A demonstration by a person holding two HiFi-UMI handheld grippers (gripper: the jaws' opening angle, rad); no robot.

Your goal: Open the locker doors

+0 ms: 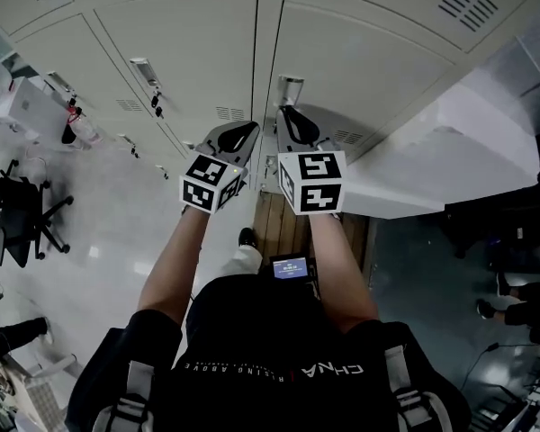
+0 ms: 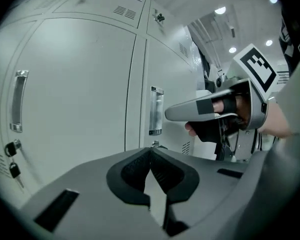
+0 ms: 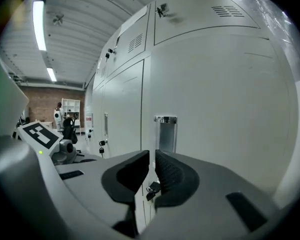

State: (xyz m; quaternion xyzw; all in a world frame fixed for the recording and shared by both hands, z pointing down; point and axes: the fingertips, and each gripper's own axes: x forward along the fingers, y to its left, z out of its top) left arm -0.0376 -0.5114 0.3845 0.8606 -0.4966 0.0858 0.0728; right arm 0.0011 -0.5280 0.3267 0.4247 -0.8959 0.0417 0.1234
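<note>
Two doors face us, the left locker door (image 1: 198,52) and the right locker door (image 1: 360,70), both flush shut, so we judge none of the opening done. We hold the left gripper (image 2: 150,151) and right gripper (image 3: 151,156) clenched on nothing, near the doors. Panels are smooth pale painted metal with louvred vents (image 3: 225,10); a recessed chrome handle (image 3: 165,134) sits at the right door's left edge

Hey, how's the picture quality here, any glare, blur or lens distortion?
Head view: sharp, locker doors bowed by the wide lens, glare patches on the floor at left. Left gripper view: heavy fisheye, dark corners, soft even light. Right gripper view: same fisheye, ceiling light blown out.
</note>
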